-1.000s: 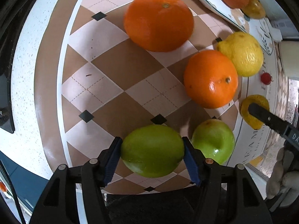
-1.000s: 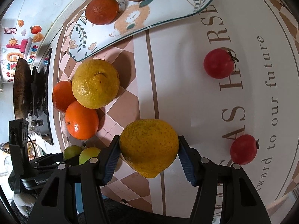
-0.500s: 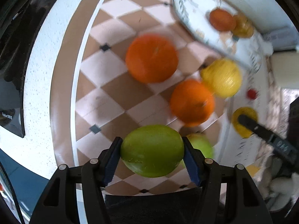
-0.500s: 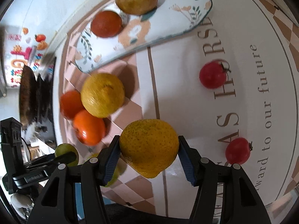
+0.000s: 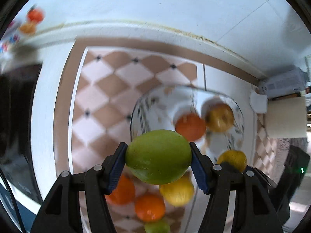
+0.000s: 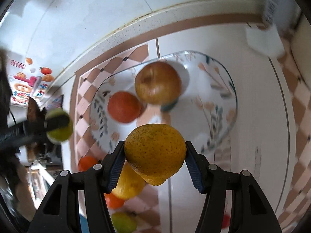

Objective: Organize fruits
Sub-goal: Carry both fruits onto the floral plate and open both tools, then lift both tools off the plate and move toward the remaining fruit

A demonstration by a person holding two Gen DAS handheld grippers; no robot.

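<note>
My left gripper [image 5: 158, 164] is shut on a green fruit [image 5: 158, 156], held in the air just short of the floral glass plate [image 5: 151, 104]. My right gripper [image 6: 154, 160] is shut on a speckled yellow citrus [image 6: 154, 153], raised over the near edge of the same plate [image 6: 219, 104]. On the plate lie an orange [image 6: 124, 106] and a brownish apple [image 6: 158, 82]. From the right wrist view the left gripper with its green fruit [image 6: 59, 126] shows at the left. Below the grippers on the checked mat stay oranges [image 5: 149, 206], a yellow lemon [image 5: 176, 192] and another green fruit [image 5: 156, 227].
The counter meets a white tiled wall [image 5: 155, 9] right behind the plate. A white box [image 6: 264, 42] stands by the wall at the right. A dark stove [image 5: 13, 116] lies at the left. Fruit stickers [image 6: 29, 81] mark the wall. A red tomato [image 6: 225, 220] lies low right.
Both grippers have lifted their fruits off the mat and carried them toward the plate by the wall. The loose fruits have dropped to the bottom of both views.
</note>
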